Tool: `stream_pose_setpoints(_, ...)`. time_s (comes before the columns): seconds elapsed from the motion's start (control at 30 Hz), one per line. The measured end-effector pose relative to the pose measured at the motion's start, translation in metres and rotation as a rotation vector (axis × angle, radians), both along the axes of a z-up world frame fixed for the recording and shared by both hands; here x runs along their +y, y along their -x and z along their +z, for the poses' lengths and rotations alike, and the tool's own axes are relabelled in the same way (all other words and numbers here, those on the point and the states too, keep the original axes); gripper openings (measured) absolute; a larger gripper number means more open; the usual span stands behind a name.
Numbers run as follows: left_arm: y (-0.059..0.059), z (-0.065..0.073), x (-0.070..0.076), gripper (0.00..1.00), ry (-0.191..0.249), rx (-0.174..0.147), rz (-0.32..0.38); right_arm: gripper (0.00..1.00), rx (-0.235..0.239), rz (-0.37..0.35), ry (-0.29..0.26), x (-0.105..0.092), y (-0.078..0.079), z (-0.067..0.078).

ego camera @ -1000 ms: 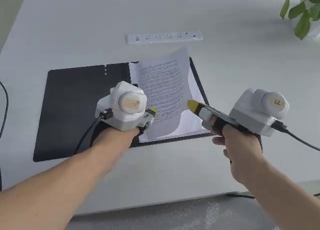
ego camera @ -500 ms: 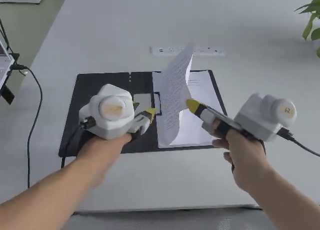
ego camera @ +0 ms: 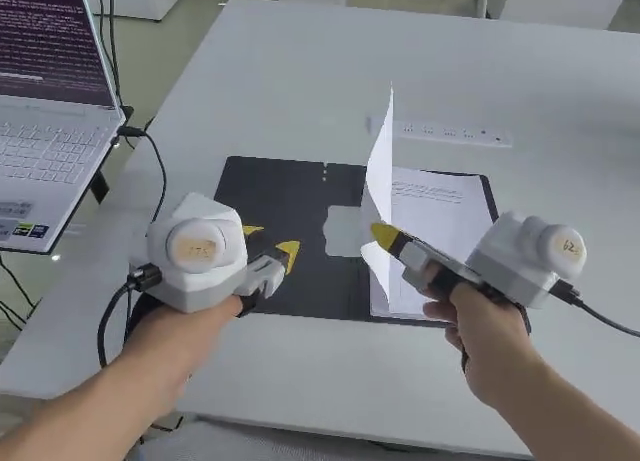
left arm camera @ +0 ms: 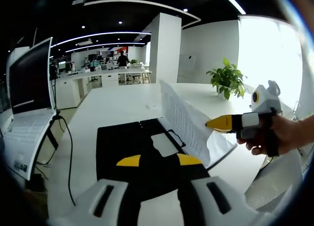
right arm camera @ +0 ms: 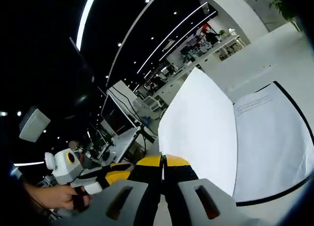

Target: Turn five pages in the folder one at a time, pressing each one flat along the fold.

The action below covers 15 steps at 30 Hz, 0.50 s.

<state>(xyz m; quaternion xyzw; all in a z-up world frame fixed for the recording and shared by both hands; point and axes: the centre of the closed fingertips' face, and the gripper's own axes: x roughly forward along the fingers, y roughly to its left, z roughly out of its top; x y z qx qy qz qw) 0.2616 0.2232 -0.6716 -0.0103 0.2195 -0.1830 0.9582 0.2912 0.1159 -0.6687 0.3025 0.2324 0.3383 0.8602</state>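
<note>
Page (ego camera: pixel 379 171) now stands upright at the fold, up from leaning, right tool (ego camera: pixel 386 237) pinching its edge, left tool (ego camera: pixel 270 242) spread over folder (ego camera: pixel 280 196), so turn looks half done.

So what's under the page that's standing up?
Another printed page lies flat in the black folder. The lifted page hides its inner edge along the fold.

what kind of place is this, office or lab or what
Most likely an open-plan office: a long white table with a laptop and power strip, rows of desks under strip ceiling lights behind, and a potted plant.
</note>
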Motion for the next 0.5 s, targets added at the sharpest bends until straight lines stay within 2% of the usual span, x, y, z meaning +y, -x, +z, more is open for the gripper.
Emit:
stream_pose_setpoints(0.2, 0.010, -0.005, 0.023, 0.24, -0.006, 0.018, 0.041, 0.00, 0.030, 0.058, 0.021, 0.030, 0.002, -0.016)
stream_pose_setpoints(0.33, 0.013, -0.004, 0.034, 0.23, -0.006, 0.015, 0.062, 0.00, 0.062, 0.071, 0.022, 0.043, 0.001, -0.030)
stream_pose_setpoints(0.5, 0.016, -0.008, 0.046, 0.23, 0.001, 0.028, 0.092, 0.00, 0.098, 0.101, 0.052, 0.061, 0.001, -0.049)
